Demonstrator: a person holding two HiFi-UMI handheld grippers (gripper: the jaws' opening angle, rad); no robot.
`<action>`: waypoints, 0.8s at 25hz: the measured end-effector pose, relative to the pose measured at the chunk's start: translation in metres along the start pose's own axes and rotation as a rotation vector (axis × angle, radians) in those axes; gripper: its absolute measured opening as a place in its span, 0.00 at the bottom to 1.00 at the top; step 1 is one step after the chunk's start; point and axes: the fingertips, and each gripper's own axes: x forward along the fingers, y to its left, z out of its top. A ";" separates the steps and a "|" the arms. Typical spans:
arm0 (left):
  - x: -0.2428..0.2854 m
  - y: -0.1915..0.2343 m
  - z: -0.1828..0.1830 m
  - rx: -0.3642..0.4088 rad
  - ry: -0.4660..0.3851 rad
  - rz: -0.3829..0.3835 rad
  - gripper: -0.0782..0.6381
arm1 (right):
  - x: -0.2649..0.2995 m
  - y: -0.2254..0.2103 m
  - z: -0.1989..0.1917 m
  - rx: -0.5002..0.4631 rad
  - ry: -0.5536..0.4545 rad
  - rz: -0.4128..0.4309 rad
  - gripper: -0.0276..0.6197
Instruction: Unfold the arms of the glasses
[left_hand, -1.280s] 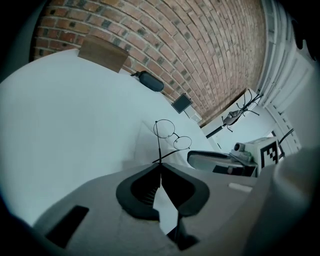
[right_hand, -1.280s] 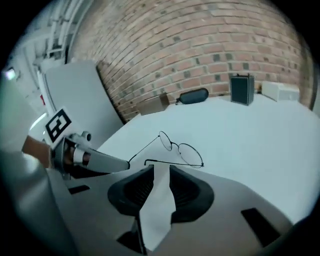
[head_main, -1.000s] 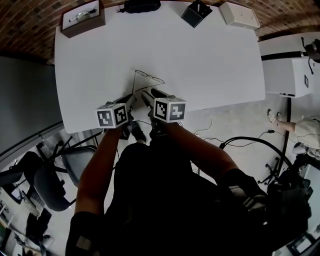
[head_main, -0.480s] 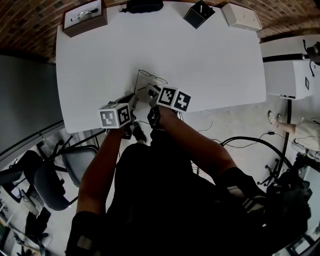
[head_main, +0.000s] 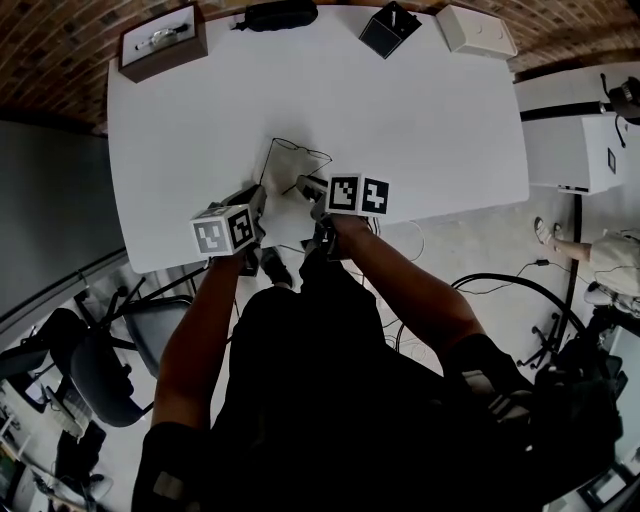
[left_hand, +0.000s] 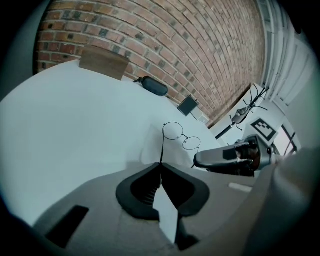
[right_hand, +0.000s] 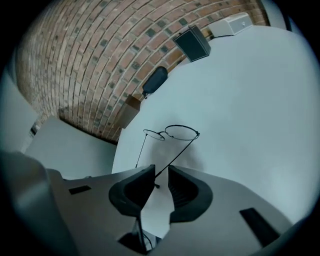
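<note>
Thin black round-lens glasses stand near the front edge of the white table, both arms swung out toward me. My left gripper is shut on the tip of one arm; in the left gripper view that arm runs up from the jaws to the lenses. My right gripper has the other arm passing between its jaws, which are closing with a gap still showing on either side of it. The right gripper's tip shows beside the glasses in the left gripper view.
Along the table's far edge sit a wooden box, a black case, a small black box and a white box. The table's front edge lies just under both grippers. An office chair stands on the floor at lower left.
My right gripper has rolled, its marker cube turning, and its jaws have narrowed around the glasses' arm. The left gripper has kept its hold and stayed put.
</note>
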 end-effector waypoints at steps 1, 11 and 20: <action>-0.001 0.002 0.002 -0.006 -0.009 0.009 0.14 | 0.000 0.001 0.000 -0.037 0.028 0.013 0.17; -0.003 0.015 0.014 -0.062 -0.065 0.082 0.14 | 0.004 -0.001 0.024 -0.240 0.167 0.076 0.15; 0.004 0.019 0.031 -0.026 -0.079 0.114 0.14 | 0.015 0.004 0.055 -0.467 0.125 0.034 0.15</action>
